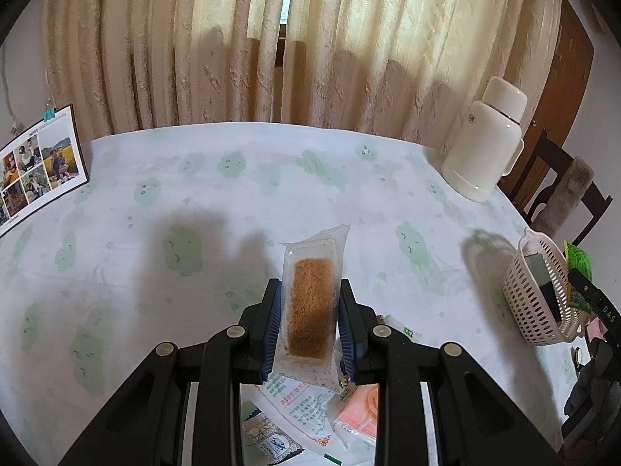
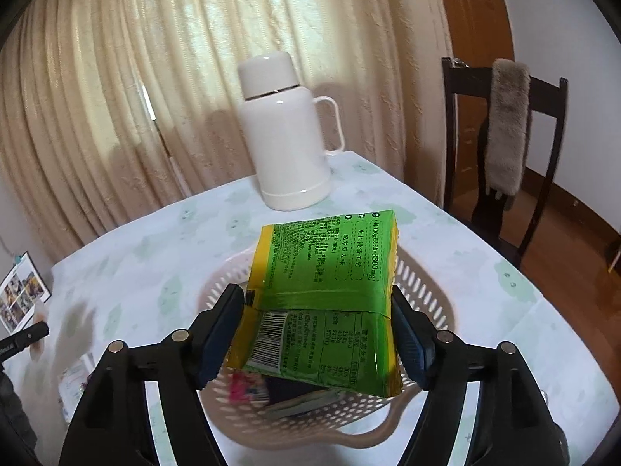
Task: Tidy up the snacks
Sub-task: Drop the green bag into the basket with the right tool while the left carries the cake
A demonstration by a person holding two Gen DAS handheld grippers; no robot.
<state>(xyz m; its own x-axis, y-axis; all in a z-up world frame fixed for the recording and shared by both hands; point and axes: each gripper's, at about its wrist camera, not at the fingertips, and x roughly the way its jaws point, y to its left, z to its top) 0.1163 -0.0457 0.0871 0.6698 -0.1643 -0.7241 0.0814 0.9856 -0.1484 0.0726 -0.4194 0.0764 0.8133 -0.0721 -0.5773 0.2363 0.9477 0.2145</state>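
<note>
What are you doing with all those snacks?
Someone is tidying snacks into a white basket on the table. The right gripper has a green packet between its fingers, right above the basket, which already has a few snacks inside. The left gripper is squeezing a clear packet with a brown cake in it, held above more packets waiting on the table.

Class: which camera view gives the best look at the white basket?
The right wrist view: the white basket lies close below, its rim and perforated wall visible around the green packet. The left wrist view shows the basket small, at the right edge.
</note>
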